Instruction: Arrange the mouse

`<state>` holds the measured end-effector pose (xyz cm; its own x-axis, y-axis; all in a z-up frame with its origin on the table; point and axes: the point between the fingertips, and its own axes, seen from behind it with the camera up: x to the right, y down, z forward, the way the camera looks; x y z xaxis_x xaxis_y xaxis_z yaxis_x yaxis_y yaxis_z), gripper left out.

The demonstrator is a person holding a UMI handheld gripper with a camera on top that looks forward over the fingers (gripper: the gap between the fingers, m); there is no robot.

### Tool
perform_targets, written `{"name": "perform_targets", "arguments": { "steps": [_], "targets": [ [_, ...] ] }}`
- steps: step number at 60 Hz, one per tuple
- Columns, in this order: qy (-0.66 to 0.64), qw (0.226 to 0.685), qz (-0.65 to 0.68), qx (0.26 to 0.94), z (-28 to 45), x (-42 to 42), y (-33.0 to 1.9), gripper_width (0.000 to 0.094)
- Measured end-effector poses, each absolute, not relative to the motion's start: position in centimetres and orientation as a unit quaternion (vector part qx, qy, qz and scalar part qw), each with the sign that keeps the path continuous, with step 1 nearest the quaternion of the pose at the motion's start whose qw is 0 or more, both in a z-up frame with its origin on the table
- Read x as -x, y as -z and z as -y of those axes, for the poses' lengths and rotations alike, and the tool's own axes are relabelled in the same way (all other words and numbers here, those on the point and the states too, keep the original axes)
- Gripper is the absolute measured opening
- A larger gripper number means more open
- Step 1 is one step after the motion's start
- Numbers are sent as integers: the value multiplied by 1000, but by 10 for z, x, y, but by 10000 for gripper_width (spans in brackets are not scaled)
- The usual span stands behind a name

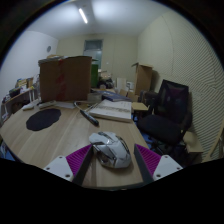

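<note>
My fingers (pixel 113 163) stand wide apart, holding nothing, their magenta pads (pixel 73 160) facing inward. A grey computer mouse (pixel 111 149) rests on the wooden tabletop (pixel 45 142) between them, with a gap at either side. Beyond my fingers, a round dark mouse pad (pixel 43 119) lies well apart from the mouse, near a cardboard box (pixel 65 77). A black office chair (pixel 167 110) stands beside the tabletop, and papers (pixel 113 109) lie farther back
</note>
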<state>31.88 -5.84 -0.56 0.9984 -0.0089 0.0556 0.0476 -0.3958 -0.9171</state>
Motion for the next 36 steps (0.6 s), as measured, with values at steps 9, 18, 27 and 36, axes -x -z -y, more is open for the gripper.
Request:
{"name": "perform_targets", "arguments": {
  "steps": [9, 18, 27, 36],
  "targets": [
    [37, 550, -1, 835, 31, -331, 5, 847],
    [16, 550, -35, 834, 13, -337, 9, 848],
    [29, 564, -68, 822, 10, -347, 9, 564],
    [39, 561, -93, 821, 14, -349, 10, 484]
  ]
}}
